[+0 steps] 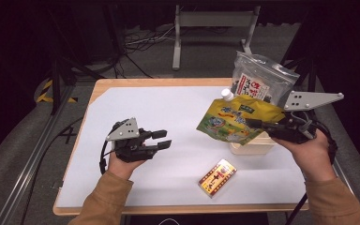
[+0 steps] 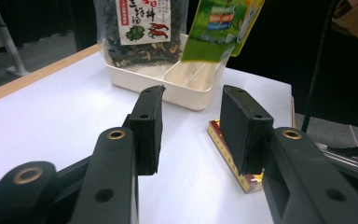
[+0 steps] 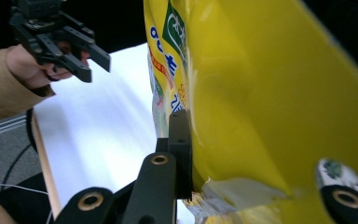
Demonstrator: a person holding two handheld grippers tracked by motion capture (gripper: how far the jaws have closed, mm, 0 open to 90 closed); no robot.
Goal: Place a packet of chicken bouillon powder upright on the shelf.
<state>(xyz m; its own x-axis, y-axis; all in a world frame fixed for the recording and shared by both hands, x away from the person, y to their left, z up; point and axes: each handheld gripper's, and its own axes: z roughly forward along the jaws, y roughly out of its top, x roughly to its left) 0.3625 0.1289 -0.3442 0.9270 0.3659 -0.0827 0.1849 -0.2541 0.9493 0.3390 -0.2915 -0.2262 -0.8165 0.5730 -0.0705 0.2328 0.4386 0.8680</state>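
Two claws show in the high view: the right claw (image 1: pixel 262 125) is clamped on a yellow spout pouch (image 1: pixel 232 119), held in the air above the cream tray (image 1: pixel 253 147), while the left claw (image 1: pixel 164 139) hovers over the white tabletop (image 1: pixel 168 108) with jaws apart and nothing between them. From the left gripper view, a red box (image 2: pixel 230 154) lies beyond its parted jaws, and a seaweed bag (image 2: pixel 142 28) stands in the tray. From the right gripper view, the pouch's edge is pinched between the jaws.
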